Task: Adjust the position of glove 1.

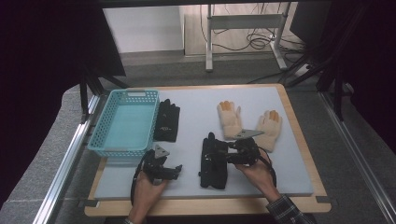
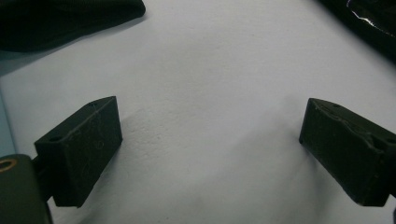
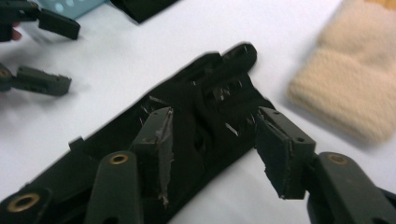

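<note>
**Right gripper over black glove, jaws apart: grasp not made**

My right gripper sits over the black glove that lies flat on the grey worktop, at about 5 o'clock from the worktop's centre. In the right gripper view the jaws stand roughly half open, one over the glove's palm and the other at its edge near the fingers. The pads do not press the fabric, so I hold nothing.

My left gripper rests at about 7 o'clock, jaws wide apart over bare worktop, empty.

The second black glove lies just beside the blue basket at 10 o'clock. Two cream gloves and lie at 1 to 3 o'clock; the nearer one is close to my right gripper.

Risks, as I judge them:
- The glove is thin and lies flat. Closing without pressing down may pinch air or a single layer, and the glove would slip out on lifting.
- One jaw stands at the glove's edge. A close from there may catch only the finger section, leaving the cuff to drag across the worktop.
- Any sideways sweep toward 2 o'clock could nudge the nearer cream glove.
- The trailing cable by my right hand could snag the glove's cuff when I lift.
</note>
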Tool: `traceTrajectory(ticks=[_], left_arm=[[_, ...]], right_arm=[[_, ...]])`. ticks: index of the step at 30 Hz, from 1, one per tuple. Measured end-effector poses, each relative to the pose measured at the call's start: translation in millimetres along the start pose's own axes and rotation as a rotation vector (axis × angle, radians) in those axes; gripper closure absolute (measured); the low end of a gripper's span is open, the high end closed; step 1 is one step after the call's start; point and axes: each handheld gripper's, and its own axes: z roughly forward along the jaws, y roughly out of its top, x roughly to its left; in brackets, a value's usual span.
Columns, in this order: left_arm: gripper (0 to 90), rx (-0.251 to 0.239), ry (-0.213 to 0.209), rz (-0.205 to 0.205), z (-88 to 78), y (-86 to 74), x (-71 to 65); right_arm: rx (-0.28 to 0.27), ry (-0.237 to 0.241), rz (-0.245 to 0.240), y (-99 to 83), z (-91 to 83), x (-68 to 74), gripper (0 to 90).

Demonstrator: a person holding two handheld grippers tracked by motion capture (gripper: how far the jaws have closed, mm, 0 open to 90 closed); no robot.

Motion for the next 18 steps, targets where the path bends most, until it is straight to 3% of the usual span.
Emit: traceTrajectory(ticks=[5, 13, 18], left_arm=[[6.0, -0.001, 0.0, 0.001, 0.1, 0.0, 0.0], [6.0, 0.003, 0.0, 0.003, -0.2, 0.0, 0.2], [6.0, 0.004, 0.0, 0.004, -0.3, 0.0, 0.3]], right_arm=[[-0.017, 0.013, -0.022, 12.6, 9.2, 2.3, 39.1], [-0.004, 0.066, -0.033, 38.5, 44.2, 6.2, 38.5], [0.014, 0.094, -0.069, 59.9, 72.3, 10.7, 50.7]])
